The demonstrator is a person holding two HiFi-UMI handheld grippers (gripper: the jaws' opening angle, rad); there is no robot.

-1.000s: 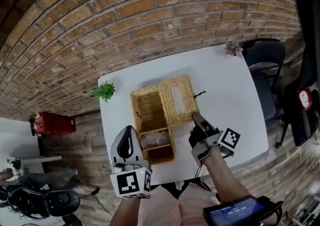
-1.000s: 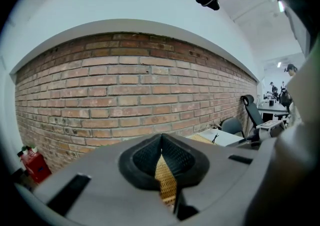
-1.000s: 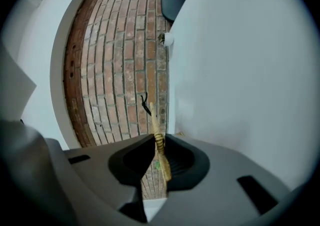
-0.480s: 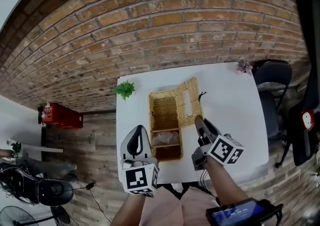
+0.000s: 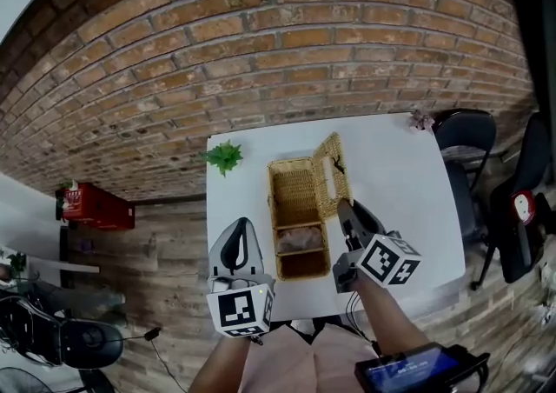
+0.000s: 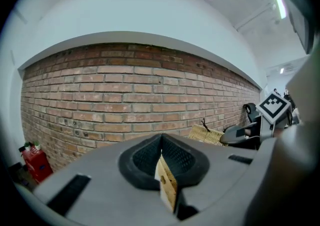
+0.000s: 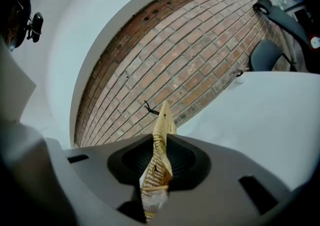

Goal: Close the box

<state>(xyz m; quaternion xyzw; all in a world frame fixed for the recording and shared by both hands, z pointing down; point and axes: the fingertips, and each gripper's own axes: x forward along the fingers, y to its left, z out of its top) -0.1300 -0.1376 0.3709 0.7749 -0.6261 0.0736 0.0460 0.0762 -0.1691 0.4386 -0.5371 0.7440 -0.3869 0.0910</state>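
Now the box (image 5: 272, 209) sits mid-table (image 5: 400, 174), open, its lid (image 5: 330, 176) tilted up steeply along the right side. The right gripper (image 5: 343, 207) pinches the lid's near edge (its jaws have just been easing apart, the lid (image 7: 162, 120) between them). The left gripper (image 6: 161, 157) is narrow, clamped on a strip of wicker wall, seemingly the box's near left side.

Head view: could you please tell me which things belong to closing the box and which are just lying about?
Part of the job:
wicker box, open
lid, raised along the box's right edge

Just lying about:
green plant
pink flower at the table corner
black chair
red crate
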